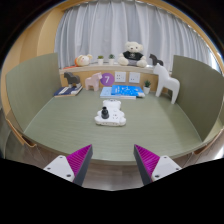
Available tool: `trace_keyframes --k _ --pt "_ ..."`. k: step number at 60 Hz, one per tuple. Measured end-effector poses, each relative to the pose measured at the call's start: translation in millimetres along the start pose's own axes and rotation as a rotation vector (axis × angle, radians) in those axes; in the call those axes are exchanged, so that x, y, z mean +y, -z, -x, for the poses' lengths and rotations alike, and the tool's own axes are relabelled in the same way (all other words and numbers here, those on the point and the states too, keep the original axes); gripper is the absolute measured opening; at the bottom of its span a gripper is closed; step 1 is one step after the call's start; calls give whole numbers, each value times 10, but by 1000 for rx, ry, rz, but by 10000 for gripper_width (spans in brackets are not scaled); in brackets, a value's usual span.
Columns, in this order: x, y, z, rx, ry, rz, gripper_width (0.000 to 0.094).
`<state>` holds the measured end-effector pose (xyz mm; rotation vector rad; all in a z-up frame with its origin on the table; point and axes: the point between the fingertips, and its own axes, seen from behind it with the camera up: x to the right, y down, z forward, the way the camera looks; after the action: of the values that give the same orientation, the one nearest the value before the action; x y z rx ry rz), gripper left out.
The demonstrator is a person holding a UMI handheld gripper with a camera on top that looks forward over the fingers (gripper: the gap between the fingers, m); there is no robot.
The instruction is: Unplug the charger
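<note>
The charger (pixel 110 113) sits mid-frame on the table (pixel 60 130), well beyond the claw (pixel 113 160). It's a white lump, looks like a plug block on a small strip with some cable bunched around it, though I can't make out the parts. My guess: light, hard plastic, a bit slick, so pinch the plug body by its flat sides, not the cord. The claw is spread wide, holding nothing. No readable writing; there's a purple card (pixel 107 78) in the upper middle, mark illegible.

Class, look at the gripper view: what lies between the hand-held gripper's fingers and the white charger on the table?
Nothing: in the gripper view, only bare green table lies between the open hand-held gripper and the charger.
</note>
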<state>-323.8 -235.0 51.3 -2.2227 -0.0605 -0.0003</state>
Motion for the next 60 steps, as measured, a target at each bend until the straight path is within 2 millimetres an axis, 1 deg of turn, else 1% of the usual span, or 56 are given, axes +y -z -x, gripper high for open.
trace_keyframes --k 3,8,13,20,26,31,33,35,36,38,40,50,56,60 --pt "-12 -226 113 -8 -1 10 830" --pt "-131 -539 218 -4 -6 -4 814" --pt "-340 -837 265 15 -18 -38 798" --pt "-629 -1278 316 28 -52 -72 740" --pt "-815 -1622 321 44 -52 -90 652" --pt "-857 -1846 330 53 -52 -80 523" --pt "-865 -1912 324 58 -52 -80 461" --pt "-826 -1954 325 61 -51 -66 375" --pt "-799 -1973 333 61 -48 -54 302" --pt "-842 -1980 297 80 -41 -69 210" --pt "-825 -1987 296 74 -47 -67 205" --pt "-851 -1981 299 70 -54 -104 86" --pt "-858 -1992 309 64 -19 -92 76" --pt "-848 -1997 301 49 -27 -61 70"
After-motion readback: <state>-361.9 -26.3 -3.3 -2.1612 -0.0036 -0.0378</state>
